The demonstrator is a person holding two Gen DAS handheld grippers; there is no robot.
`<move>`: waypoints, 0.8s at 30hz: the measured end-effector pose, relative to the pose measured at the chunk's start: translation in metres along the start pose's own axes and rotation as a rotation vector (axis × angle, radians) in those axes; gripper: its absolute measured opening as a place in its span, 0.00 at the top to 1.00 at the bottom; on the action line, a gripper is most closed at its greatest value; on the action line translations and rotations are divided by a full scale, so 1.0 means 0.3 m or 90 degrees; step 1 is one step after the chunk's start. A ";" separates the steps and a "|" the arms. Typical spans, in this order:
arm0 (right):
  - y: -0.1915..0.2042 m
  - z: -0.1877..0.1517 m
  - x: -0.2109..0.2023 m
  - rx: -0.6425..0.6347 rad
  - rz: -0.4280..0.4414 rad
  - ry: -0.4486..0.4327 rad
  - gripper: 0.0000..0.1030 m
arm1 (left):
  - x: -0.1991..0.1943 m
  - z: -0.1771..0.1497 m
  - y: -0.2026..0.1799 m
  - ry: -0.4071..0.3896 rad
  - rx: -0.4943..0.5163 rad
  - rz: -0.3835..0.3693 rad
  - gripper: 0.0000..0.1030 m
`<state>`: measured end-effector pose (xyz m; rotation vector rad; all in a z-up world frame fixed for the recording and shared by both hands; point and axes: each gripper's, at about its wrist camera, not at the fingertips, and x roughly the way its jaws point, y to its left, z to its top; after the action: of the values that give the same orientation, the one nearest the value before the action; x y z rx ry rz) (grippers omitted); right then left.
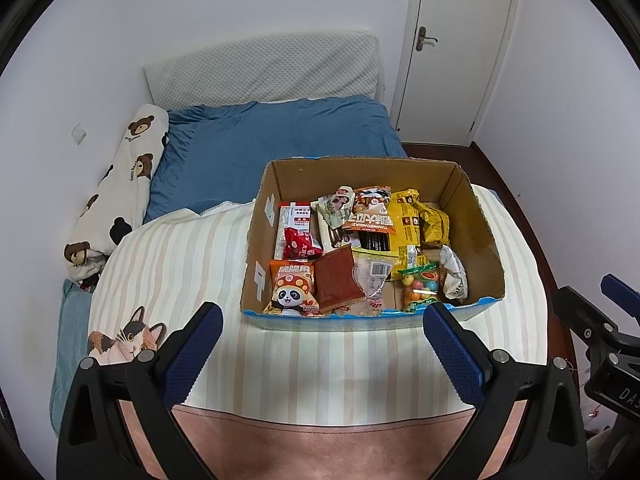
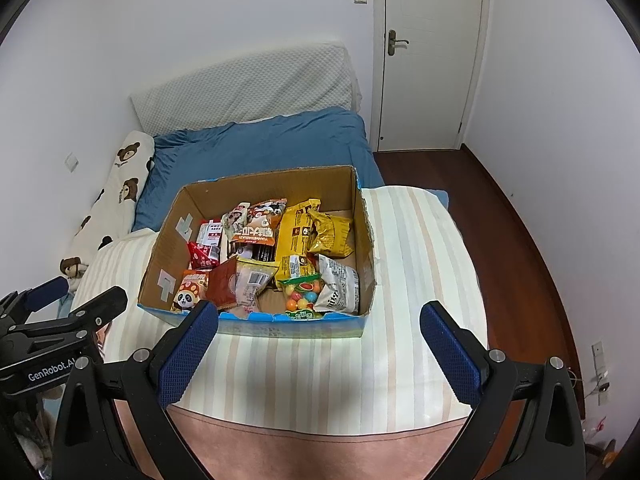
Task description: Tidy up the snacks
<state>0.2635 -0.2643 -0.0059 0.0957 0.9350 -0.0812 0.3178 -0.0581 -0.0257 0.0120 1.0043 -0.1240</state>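
While both hang above the striped blanket (image 1: 320,364) on the bed, the left gripper (image 1: 322,320) and right gripper (image 2: 318,318) are spread wide with nothing between their fingers. Just ahead of them sits the cardboard box (image 1: 476,220), packed with snacks: a panda packet (image 1: 291,292) nearest the left gripper, a bag of coloured candies (image 2: 302,298) nearer the right.

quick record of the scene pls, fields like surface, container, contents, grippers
surface: striped blanket on a bed
container: open cardboard box
contents: panda snack pack, yellow bag, colourful candy bag, other packets
left gripper: open, empty, short of the box
right gripper: open, empty, short of the box
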 end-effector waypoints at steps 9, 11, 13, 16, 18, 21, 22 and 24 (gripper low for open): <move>0.003 0.014 -0.012 -0.006 0.002 -0.003 0.00 | -0.009 -0.004 0.001 -0.004 -0.001 -0.001 0.00; 0.003 0.016 -0.011 -0.006 0.002 -0.003 0.00 | -0.015 -0.005 0.001 -0.006 -0.003 -0.001 0.00; 0.004 0.016 -0.012 -0.007 0.002 -0.003 0.00 | -0.022 -0.005 0.000 -0.009 -0.003 0.001 0.00; 0.003 0.018 -0.018 -0.008 0.004 -0.005 0.00 | -0.030 -0.004 0.000 -0.011 -0.006 0.000 0.00; 0.005 0.019 -0.020 -0.010 0.004 -0.006 0.00 | -0.028 -0.009 0.000 -0.011 -0.007 0.003 0.00; 0.008 0.020 -0.025 -0.012 0.005 -0.008 0.00 | -0.030 -0.009 0.001 -0.011 -0.008 0.003 0.00; 0.007 0.020 -0.027 -0.013 0.005 -0.009 0.00 | -0.032 -0.008 0.000 -0.012 -0.008 0.002 0.00; 0.009 0.019 -0.035 -0.013 0.006 -0.010 0.00 | -0.031 -0.010 0.002 -0.011 -0.008 0.003 0.00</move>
<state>0.2621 -0.2621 0.0060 0.0804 0.9188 -0.0635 0.3102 -0.0565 -0.0194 0.0022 0.9871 -0.1130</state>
